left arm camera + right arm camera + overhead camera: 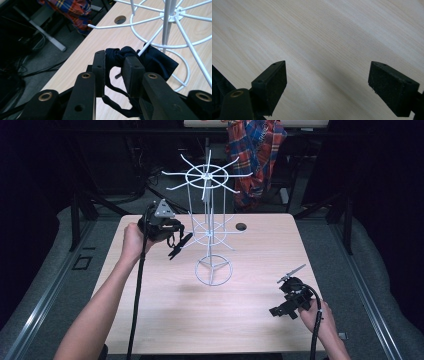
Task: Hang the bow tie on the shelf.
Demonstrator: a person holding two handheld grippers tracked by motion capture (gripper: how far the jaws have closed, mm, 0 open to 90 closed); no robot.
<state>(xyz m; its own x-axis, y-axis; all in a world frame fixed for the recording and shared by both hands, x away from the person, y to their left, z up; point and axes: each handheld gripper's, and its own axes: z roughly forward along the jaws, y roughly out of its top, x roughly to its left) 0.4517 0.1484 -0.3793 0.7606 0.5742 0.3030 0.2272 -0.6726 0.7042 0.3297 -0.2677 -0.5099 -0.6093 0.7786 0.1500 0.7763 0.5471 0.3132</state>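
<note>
A white wire rack (210,220) with spoke arms on two tiers stands mid-table on a ring base. My left gripper (179,245) is held just left of its lower tier, shut on a dark navy cloth piece (156,62). In the left gripper view the cloth bunches between the left gripper's (113,60) jaws, a thin loop of it hangs below, and one white spoke of the rack (166,25) touches the cloth's far part. My right gripper (286,307) hovers low over the table's front right, and in its own view the right gripper (327,85) is wide open over bare wood.
The light wood table (250,330) has a round cable hole (241,226) behind the rack. A red and blue plaid shirt (255,155) hangs beyond the far edge. Dark floor, cables and metal frame legs surround the table.
</note>
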